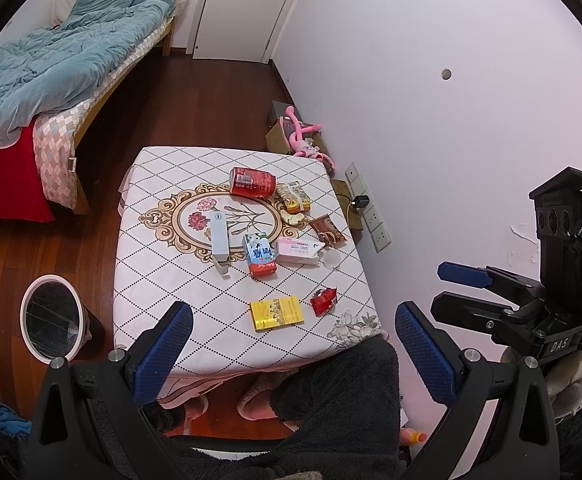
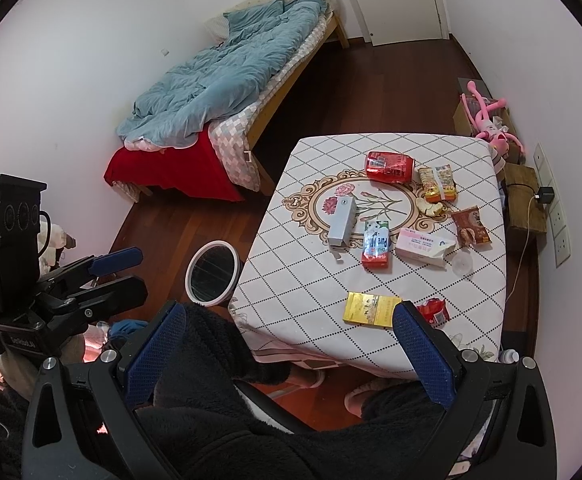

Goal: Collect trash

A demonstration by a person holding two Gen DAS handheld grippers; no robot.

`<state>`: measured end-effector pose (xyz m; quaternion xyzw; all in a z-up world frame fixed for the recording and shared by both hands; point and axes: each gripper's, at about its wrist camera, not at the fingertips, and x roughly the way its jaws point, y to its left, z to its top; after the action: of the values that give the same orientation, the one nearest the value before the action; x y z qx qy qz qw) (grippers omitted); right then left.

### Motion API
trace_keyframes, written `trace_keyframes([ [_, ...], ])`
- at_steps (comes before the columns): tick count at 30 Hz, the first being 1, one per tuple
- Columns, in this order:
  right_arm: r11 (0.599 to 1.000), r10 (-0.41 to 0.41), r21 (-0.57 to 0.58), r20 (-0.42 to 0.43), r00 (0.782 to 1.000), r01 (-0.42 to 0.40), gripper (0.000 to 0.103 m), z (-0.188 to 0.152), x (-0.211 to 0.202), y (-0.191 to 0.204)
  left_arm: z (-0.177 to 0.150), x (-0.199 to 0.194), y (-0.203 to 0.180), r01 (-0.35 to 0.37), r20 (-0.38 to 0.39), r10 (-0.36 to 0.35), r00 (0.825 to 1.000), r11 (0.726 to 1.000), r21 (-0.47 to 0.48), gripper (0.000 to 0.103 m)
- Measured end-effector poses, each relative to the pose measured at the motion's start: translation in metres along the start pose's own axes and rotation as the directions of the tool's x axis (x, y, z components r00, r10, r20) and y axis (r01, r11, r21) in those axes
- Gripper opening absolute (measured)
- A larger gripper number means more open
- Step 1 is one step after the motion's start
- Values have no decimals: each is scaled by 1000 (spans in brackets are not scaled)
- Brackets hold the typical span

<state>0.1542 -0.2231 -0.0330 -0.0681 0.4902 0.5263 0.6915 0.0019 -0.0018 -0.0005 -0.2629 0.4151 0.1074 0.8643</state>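
Both grippers up high over the scene, nothing grasped: left gripper (image 1: 293,344) with blue pads spread wide, released; right gripper (image 2: 291,344) likewise spread wide and empty, off to the right of the left one (image 1: 465,286). Below, a small table under a white diamond-pattern cloth with a floral medallion (image 1: 163,264), littered with trash. Far side: a red drink can lying on its side (image 1: 252,181), just beside it a yellow-and-orange snack packet (image 1: 294,197), a pale curved scrap (image 1: 293,218), and a brown snack wrapper (image 1: 327,231). Middle: a long pale blue-grey box (image 1: 219,239), a small milk carton, blue-green on top and red at the base (image 1: 259,255), touching a pink-and-white flat box with a torn end (image 1: 300,249). Near edge: a flat yellow pack (image 1: 276,313), with a crumpled red wrapper (image 1: 323,301) just beside it. On the dark wood floor to the table's left, a round white-rimmed waste bin with a dark liner (image 1: 53,318), mouth open. Dark fleece sleeve (image 1: 343,408) low in the left view. Bed with a rumpled blue quilt (image 1: 59,68) further back.
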Motion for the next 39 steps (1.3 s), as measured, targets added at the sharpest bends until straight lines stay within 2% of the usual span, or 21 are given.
trace_keyframes([
  [18,1000,5,-5,-12,1000,-5,103,0,3,2,4,9,3,-2,-14,2,1000,1000,-8,103],
  [20,1000,15,7,-11,1000,-15,103,1,6,-1,7,18,7,-34,-14,34,999,999,-15,103],
  [21,1000,15,18,-10,1000,-15,103,3,8,-4,9,28,11,-91,-7,91,996,996,-18,103],
  [23,999,-5,31,-16,1000,5,103,6,19,-12,13,46,18,-200,5,200,980,980,-12,103],
  [25,998,-60,32,-24,998,61,103,11,35,-23,17,76,30,-335,11,336,942,942,-3,103],
  [27,991,-133,24,-33,991,133,103,17,57,-38,22,113,46,-425,-9,425,905,905,-5,103],
  [28,987,-157,23,-38,987,158,103,20,66,-44,22,128,54,-445,-25,445,895,895,-6,103],
  [29,976,-217,13,-50,975,218,103,25,85,-58,23,144,64,-464,-46,464,885,886,-7,103],
  [31,961,-277,-6,-79,958,278,103,34,114,-75,23,178,81,-495,-94,492,865,869,-7,103],
  [32,946,-324,-24,-117,939,323,103,41,140,-90,23,191,87,-504,-112,500,859,864,-7,103],
  [34,934,-358,-54,-171,918,354,103,49,172,-107,22,220,98,-524,-149,518,842,852,-4,103],
  [35,919,-393,-88,-216,894,383,103,53,198,-121,22,230,101,-532,-163,525,835,847,1,103],
  [36,914,-406,-105,-240,882,393,103,55,213,-127,21,242,105,-540,-179,532,828,842,4,103],
  [39,879,-476,-203,-334,813,431,103,59,272,-153,18,276,113,-547,-230,534,814,837,10,103],
])
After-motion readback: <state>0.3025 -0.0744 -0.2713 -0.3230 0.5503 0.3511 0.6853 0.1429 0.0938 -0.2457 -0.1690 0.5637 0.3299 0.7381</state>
